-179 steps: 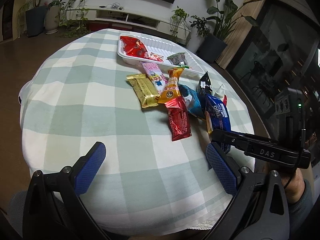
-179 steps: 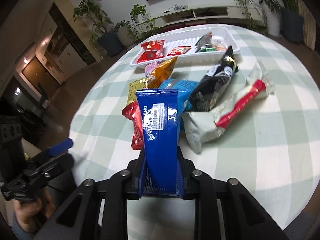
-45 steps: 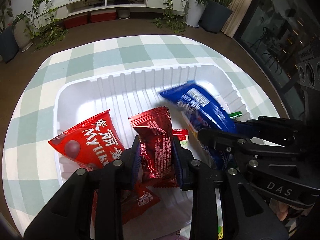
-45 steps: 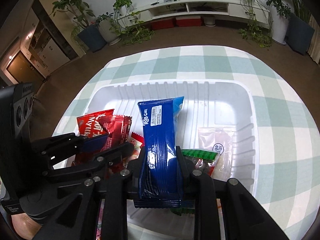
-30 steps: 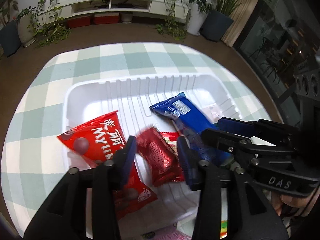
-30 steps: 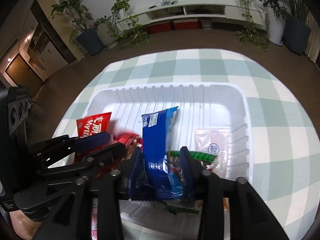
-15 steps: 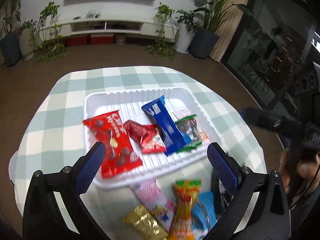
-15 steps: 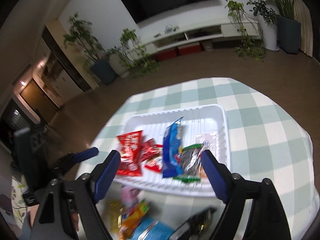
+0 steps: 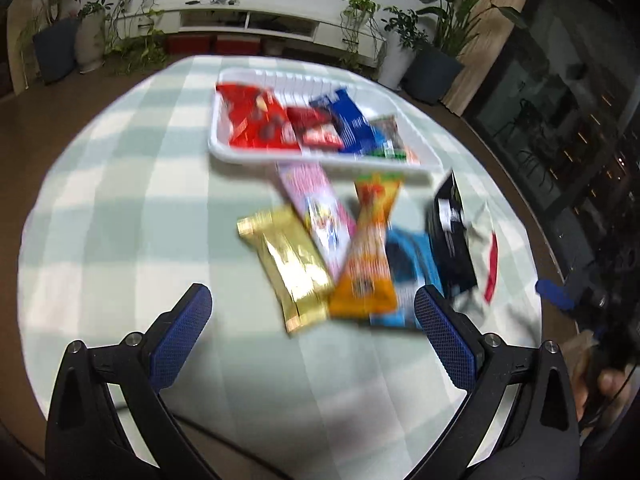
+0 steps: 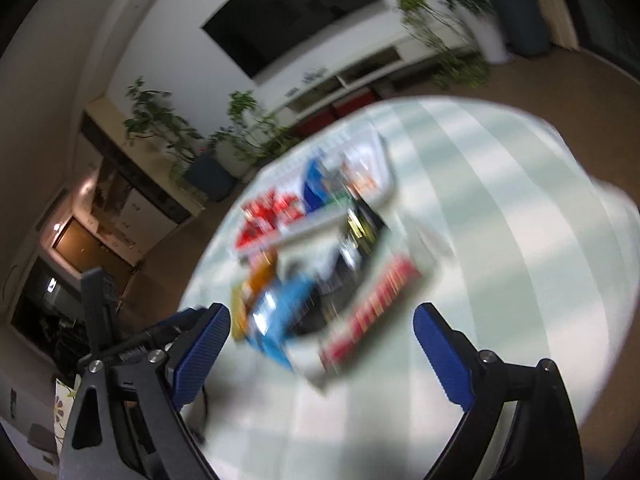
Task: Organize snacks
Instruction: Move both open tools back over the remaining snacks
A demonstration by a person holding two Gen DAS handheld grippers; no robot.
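Note:
A white tray [image 9: 224,152] at the table's far side holds two red packets [image 9: 256,120], a dark blue bar [image 9: 352,120] and a small green-edged packet. In front of it lie a gold bar [image 9: 292,264], a pink packet [image 9: 320,208], an orange packet [image 9: 368,248], a light blue packet [image 9: 408,264], a black packet [image 9: 452,236] and a white-and-red packet [image 9: 488,256]. My left gripper [image 9: 312,336] is open and empty over the near table. My right gripper [image 10: 320,352] is open and empty, near the blurred pile [image 10: 320,280].
The round table has a green-and-white checked cloth [image 9: 120,208]. Its near edge is close below both grippers. Potted plants and a low TV shelf [image 9: 256,24] stand on the floor behind the table. The right wrist view is heavily blurred.
Both grippers have pulled back from the tray toward the near side of the table. The loose pile now lies just ahead of them. Both stay open and empty.

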